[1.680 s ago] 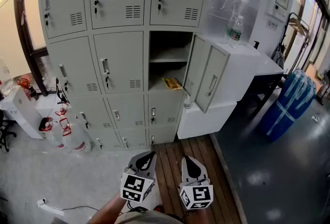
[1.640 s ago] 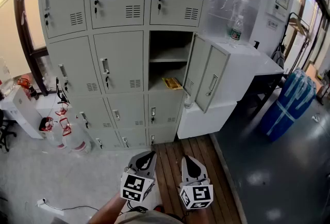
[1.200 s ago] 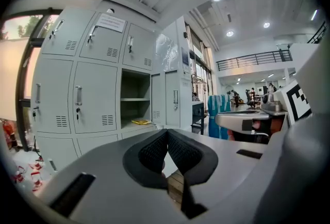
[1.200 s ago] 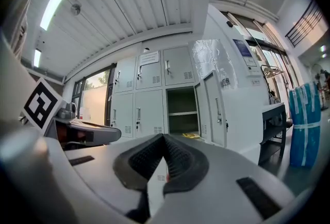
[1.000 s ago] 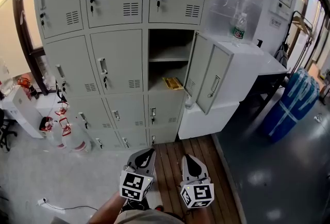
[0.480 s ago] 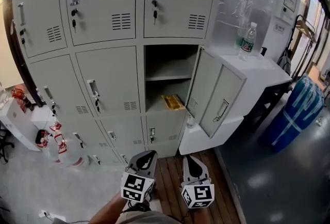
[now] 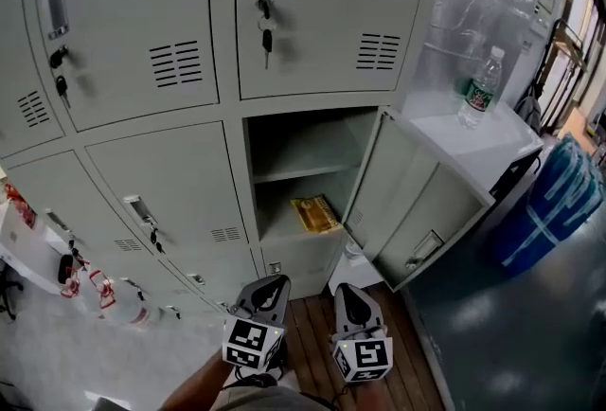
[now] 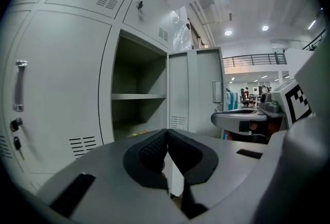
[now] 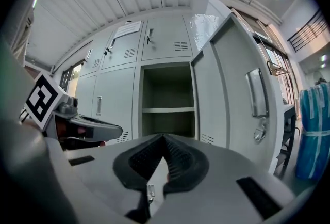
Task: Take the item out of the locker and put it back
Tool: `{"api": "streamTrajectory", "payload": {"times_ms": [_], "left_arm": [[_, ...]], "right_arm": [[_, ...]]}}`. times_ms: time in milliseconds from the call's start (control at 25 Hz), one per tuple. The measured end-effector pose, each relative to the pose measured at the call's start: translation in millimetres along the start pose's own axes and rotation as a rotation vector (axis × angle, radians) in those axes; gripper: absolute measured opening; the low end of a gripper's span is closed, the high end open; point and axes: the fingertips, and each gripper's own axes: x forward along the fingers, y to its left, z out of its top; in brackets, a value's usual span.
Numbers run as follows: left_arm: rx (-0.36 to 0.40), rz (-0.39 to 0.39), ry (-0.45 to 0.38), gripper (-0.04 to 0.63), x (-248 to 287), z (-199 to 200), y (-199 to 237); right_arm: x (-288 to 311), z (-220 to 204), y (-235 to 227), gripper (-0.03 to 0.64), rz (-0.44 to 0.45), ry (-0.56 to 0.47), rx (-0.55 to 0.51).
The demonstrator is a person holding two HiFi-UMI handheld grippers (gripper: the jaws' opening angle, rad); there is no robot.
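Locker door (image 7: pixel 417 201): open
Yellow item (image 7: pixel 315 213): lying inside
Left gripper (image 7: pixel 273 284): jaws together, empty
Right gripper (image 7: pixel 344 291): jaws together, empty

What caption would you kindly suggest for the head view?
Shut left claw and right claw face open locker holding a yellow packet.

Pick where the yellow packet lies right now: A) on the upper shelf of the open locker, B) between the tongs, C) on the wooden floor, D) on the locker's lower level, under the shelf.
D: the head view shows the yellow packet lying flat on the lower level of the open compartment, below the bare shelf.
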Motion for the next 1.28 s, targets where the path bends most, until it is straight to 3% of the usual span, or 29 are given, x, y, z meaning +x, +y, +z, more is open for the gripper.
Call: {"api": "streamTrajectory", "payload": {"times_ms": [320,440,520,760,800,880,1080,1280], "left_arm": [[-0.014,-0.034,0.041,0.023,56,-12,38],[-0.017,-0.044,0.062,0.023,70,-20,47],[-0.021,-0.052,0.073,0.023,77,-24,51],[-0.029,-0.072,0.094,0.023,95,-29,61],[-0.030,-0.074,0.094,0.023,97,-28,63],[-0.033,-0.079,0.097,0.023,100,-28,66],[-0.030,-0.096,0.097,0.023,109,-31,70],[-0.039,-0.122,0.107,0.023,115,-30,68]], "right_arm": [[65,-25,-19,0.017,-0.033,0.053,0.038],[84,-34,-26,0.017,-0.044,0.066,-0.007],[96,-38,-32,0.017,-0.064,0.078,-0.121],[128,-49,-33,0.020,-0.096,0.176,-0.658],[134,-54,-33,0.021,-0.083,0.195,-0.704],[144,-66,-32,0.112,-0.057,0.228,-0.761],[167,-89,-32,0.222,-0.010,0.326,-0.873],[189,-113,-36,0.278,0.004,0.414,-1.001]]}}
